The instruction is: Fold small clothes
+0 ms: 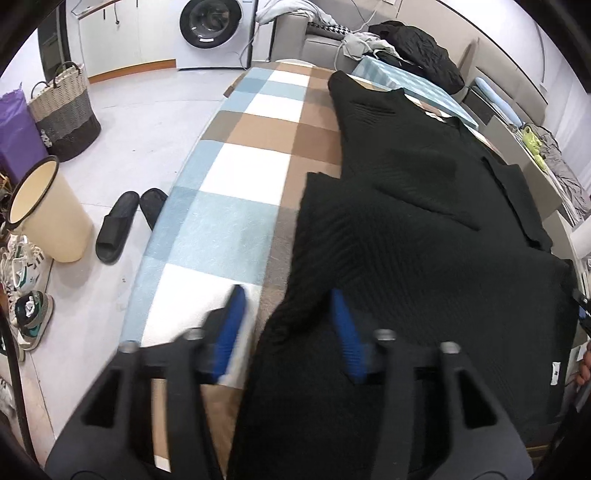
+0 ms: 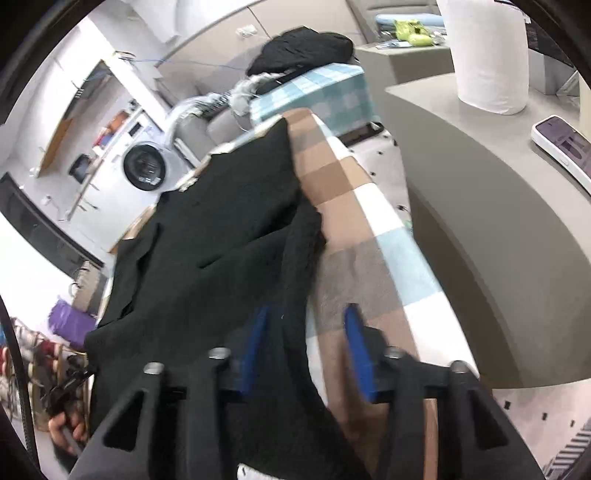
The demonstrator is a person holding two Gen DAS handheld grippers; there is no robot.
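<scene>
Black knit garment [image 1: 424,229] lies on the checked bench [image 1: 236,177]; left tongs [image 1: 290,325] and right tongs [image 2: 304,343] both gape wide (fabric edge between their fingers, ungripped)

Floor: pale grey floor [image 1: 147,122], evenly lit.
Surface: checked cover [image 1: 236,221] in blue, white and brown.
Far wall: white washing machine [image 1: 216,31] beside a grey sofa [image 1: 317,29].
Left side: woven basket [image 1: 64,110], cream bin [image 1: 48,214], 2 black slippers [image 1: 125,225], sneakers [image 1: 26,280].
Right side: grey counter [image 2: 480,192] with a white paper roll [image 2: 487,55] and a phone [image 2: 565,147].
</scene>
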